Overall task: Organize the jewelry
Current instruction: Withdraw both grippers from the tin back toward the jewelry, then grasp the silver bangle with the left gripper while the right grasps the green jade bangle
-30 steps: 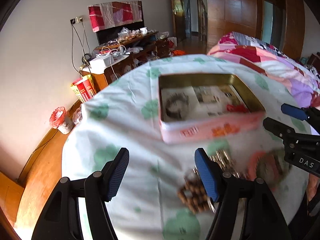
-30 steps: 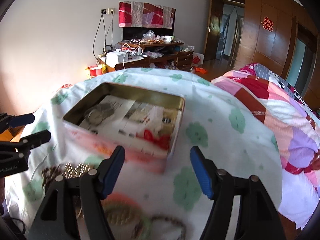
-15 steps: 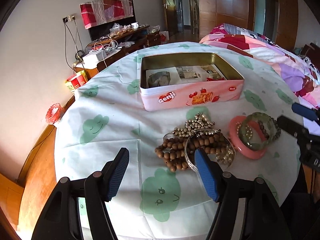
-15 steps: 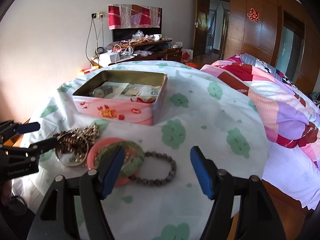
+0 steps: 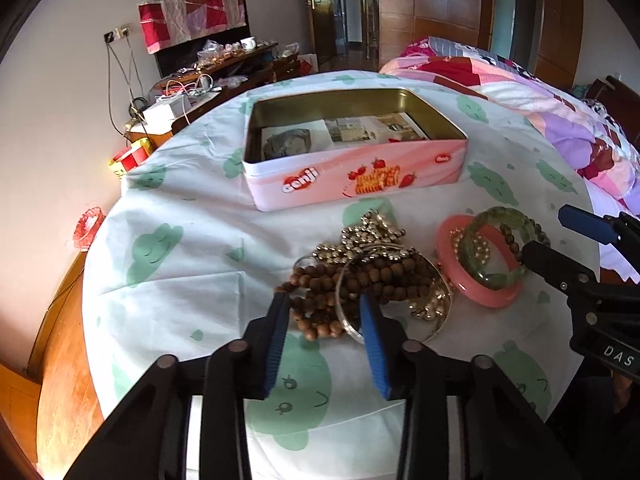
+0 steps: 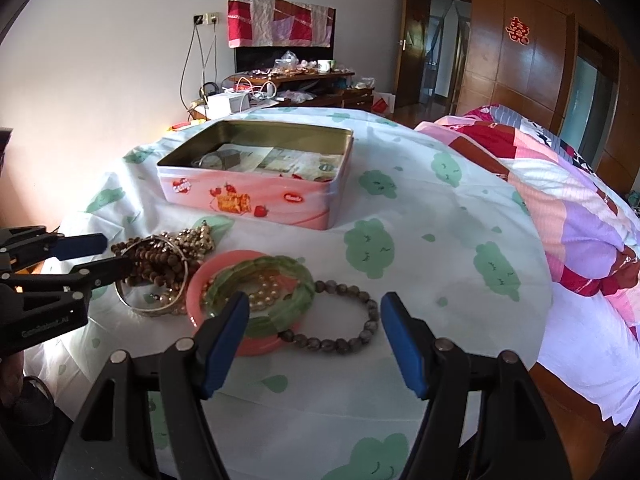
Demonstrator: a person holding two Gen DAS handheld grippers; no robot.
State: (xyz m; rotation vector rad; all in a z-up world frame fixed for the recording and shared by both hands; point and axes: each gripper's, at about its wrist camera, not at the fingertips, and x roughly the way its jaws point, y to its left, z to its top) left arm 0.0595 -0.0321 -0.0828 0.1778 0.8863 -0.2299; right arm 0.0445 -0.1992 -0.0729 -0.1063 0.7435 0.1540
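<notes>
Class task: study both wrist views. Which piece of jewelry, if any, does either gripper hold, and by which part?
Neither holds anything yet. The left gripper, jaws just closing, straddles the wooden bead strand; the right gripper stands open.

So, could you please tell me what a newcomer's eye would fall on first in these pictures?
Probably the open pink tin at the middle of the cloud-print tablecloth, lined with printed paper. Just in front of it lies a heap of jewelry: brown wooden beads tangled with gold ones, and to their right a green bangle resting on a pink bangle.
</notes>
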